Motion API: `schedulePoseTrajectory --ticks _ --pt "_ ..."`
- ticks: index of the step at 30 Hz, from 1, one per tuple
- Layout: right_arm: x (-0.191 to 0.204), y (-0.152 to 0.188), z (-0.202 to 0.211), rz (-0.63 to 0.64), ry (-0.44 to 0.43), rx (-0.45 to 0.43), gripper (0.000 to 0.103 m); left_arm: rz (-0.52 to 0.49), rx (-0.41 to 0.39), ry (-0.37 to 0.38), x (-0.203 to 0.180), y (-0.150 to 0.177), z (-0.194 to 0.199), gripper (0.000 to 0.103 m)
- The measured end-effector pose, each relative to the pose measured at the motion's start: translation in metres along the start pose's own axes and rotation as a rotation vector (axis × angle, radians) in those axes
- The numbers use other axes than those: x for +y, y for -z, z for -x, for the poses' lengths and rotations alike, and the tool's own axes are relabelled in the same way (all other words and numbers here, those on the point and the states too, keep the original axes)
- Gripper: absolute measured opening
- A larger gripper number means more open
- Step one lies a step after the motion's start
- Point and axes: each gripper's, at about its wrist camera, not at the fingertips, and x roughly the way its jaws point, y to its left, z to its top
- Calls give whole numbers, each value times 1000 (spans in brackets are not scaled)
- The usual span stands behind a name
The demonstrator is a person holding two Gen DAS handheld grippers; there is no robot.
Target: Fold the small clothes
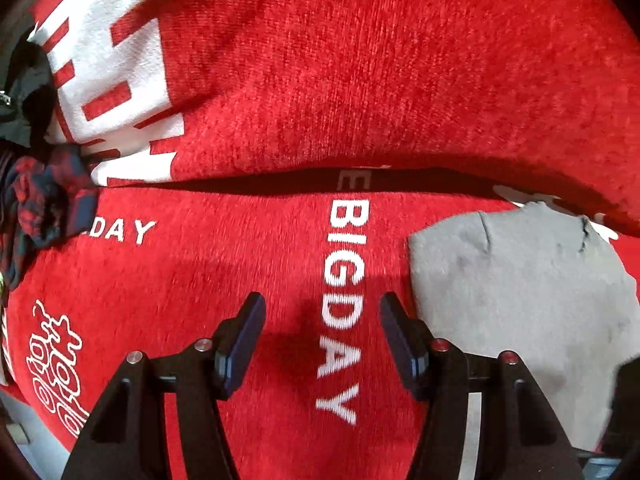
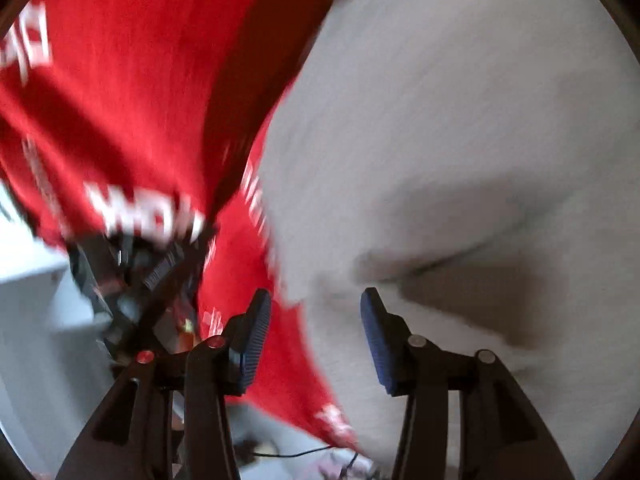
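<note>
Grey garment (image 1: pixel 520 300) flat on red blanket (image 1: pixel 360 80).

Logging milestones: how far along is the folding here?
Done: nothing looks folded. In hand: nothing; left tongs and right tongs are both open and empty above the red printed fleece blanket. Left: the flat grey cloth garment and the crumpled red-and-navy plaid garment.

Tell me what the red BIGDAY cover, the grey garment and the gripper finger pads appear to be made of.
Red BIGDAY cover: looks like plush, chenille-like fabric; short fuzzy ribbed pile, matte.
Grey garment: probably soft knit cotton jersey; smooth matte surface with soft creases and a seam.
Finger pads of the right gripper: likely dark blue rubber or soft plastic; fine ridges show.
</note>
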Motion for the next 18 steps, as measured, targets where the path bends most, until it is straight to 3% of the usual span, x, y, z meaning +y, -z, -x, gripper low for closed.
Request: schedulePoseTrajectory --ticks 2,3,5,12,15,18 --pt "4 2 -18 -12 -10 -12 45 -12 0 4 6 4 5 61" --pt "5 1 -25 -24 -13 -27 35 -17 4 4 6 4 5 61" --pt "5 -4 -36 -40 -42 -17 6 -18 13 11 7 10 5 61" --pt "8 -3 -61 -14 8 45 7 -19 26 -10 9 23 4 61" --pt "20 2 -39 52 69 39 10 -33 25 0 5 29 6 61" --pt "25 -2 -7 103 107 -33 10 -52 38 14 -7 33 5 61"
